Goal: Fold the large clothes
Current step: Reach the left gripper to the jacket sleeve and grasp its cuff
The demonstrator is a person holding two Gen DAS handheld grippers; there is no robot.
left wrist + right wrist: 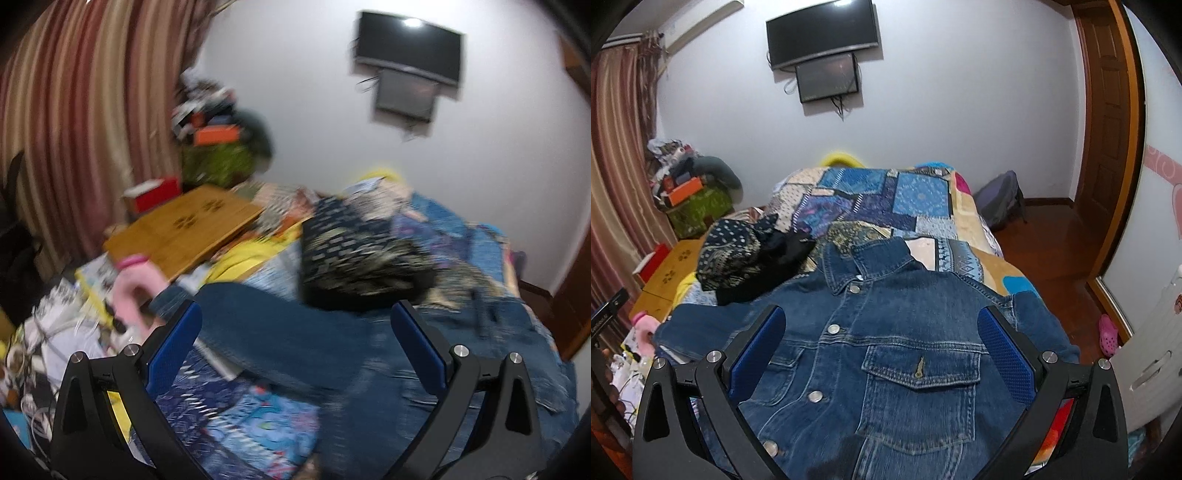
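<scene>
A blue denim jacket lies front up, buttoned, on the patchwork bed cover, collar toward the far wall and sleeves spread to both sides. My right gripper is open and empty, hovering above the jacket's chest. In the blurred left wrist view, my left gripper is open and empty above the jacket's left sleeve. A dark patterned garment lies crumpled beside the jacket's left shoulder; it also shows in the left wrist view.
A wooden lap table and a pink object sit at the bed's left among clutter. Striped curtains hang on the left. A TV is on the far wall. A door and a backpack are on the right.
</scene>
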